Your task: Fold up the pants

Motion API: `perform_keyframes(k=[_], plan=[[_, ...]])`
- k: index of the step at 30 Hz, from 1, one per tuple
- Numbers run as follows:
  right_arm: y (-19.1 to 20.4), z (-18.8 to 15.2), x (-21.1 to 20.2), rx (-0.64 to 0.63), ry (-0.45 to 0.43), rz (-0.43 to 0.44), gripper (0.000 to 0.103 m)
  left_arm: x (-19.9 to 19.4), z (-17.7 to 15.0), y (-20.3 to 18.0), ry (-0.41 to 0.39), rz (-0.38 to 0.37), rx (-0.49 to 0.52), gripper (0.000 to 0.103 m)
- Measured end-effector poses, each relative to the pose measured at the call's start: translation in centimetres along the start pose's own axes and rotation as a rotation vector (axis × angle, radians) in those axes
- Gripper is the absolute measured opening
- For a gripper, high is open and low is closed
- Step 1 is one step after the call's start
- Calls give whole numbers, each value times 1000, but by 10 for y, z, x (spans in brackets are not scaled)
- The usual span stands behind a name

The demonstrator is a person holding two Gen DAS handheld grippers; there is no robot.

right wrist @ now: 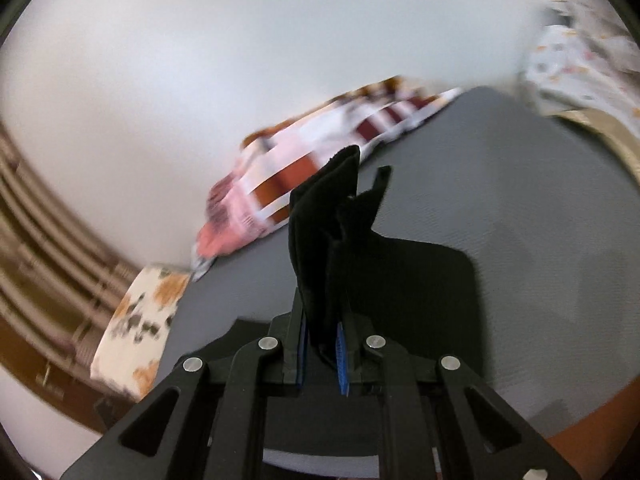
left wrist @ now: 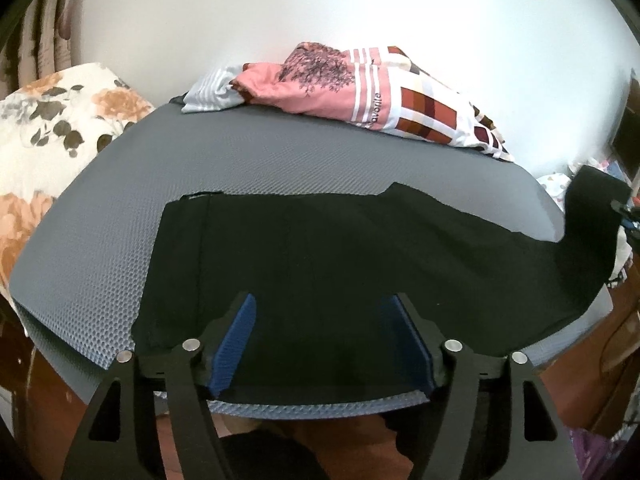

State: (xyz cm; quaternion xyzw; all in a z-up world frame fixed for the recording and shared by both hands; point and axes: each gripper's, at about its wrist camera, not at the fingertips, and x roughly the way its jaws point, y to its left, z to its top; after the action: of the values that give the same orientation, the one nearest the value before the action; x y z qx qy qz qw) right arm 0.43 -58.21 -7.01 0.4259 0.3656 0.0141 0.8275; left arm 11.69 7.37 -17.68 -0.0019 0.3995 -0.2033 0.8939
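Note:
Black pants [left wrist: 340, 248] lie spread across a grey textured mat [left wrist: 100, 232], waistband to the left, legs running right. My left gripper [left wrist: 322, 300] is open, its blue pads [left wrist: 236, 340] hovering over the near edge of the pants. My right gripper [right wrist: 322, 276] is shut on a bunched end of the pants [right wrist: 332, 220] and holds it lifted above the mat [right wrist: 540, 208]. The lifted end also shows at the far right in the left wrist view [left wrist: 592, 204].
A pile of pink, white and red patterned clothes [left wrist: 360, 88] lies at the mat's back edge, also in the right wrist view [right wrist: 300, 168]. A floral cushion [left wrist: 48, 128] sits to the left. White patterned fabric [right wrist: 580, 52] is at the right.

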Motion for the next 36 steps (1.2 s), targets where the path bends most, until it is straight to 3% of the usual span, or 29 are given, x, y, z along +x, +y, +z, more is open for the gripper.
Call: perform_keyframes(k=[10,18,27,32,36], plan=[[55,-65,94,-184,208,-28,12,1,-2,-8,6,-14,28,72],[84,-113,124,-343,292,-78,12,7,-6,-12,24,-19,45,72],[100,-139,142,-438,330,-107,13,10,-7,-9,32,-19,30,72],[103,-146,147,-441,370,-75,26,10,-7,-6,35,-15,27,72],[102,-148,146,-380,407,46,51,12,-8,-4,45,-14,23,72]])
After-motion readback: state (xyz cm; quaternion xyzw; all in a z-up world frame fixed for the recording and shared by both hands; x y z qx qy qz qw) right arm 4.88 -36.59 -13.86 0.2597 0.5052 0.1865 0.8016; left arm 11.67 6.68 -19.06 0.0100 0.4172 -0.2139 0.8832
